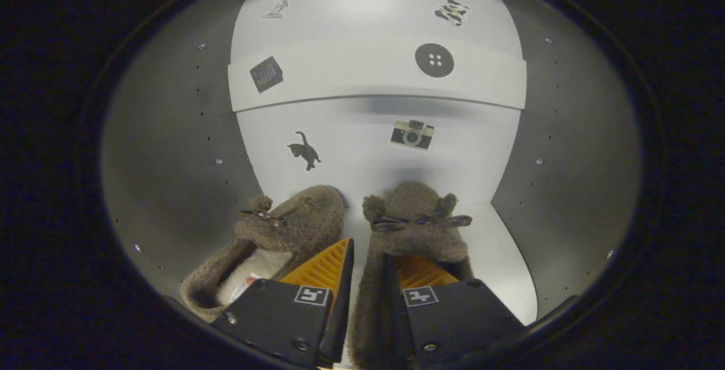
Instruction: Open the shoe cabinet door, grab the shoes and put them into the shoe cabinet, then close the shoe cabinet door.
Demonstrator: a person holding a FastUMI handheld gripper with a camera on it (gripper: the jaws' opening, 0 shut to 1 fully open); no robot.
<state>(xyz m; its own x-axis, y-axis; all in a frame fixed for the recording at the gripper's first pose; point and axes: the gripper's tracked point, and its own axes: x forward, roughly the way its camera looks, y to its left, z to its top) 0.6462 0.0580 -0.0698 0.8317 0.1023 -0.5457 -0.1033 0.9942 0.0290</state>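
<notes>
Inside the shoe cabinet (170,149), two fuzzy brown slippers are seen side by side.

At 12 o'clock from the gripper (369,256), the white back wall (362,154) is seen, with cat, camera and button stickers on it. The right slipper (416,228) is pinched by its inner side wall between both fingers, so the tongs are clenched on it. The left slipper (283,234) is set free at 10 o'clock, just beside the left finger. Both shoes are judged to be soft, light and floppy, with woolly tops, little ears and thin dark bows. A hold on the rim by the opening is judged best, since the fluff squashes easily. Smooth grey side walls with small holes are seen at 9 and 3 o'clock.
</notes>
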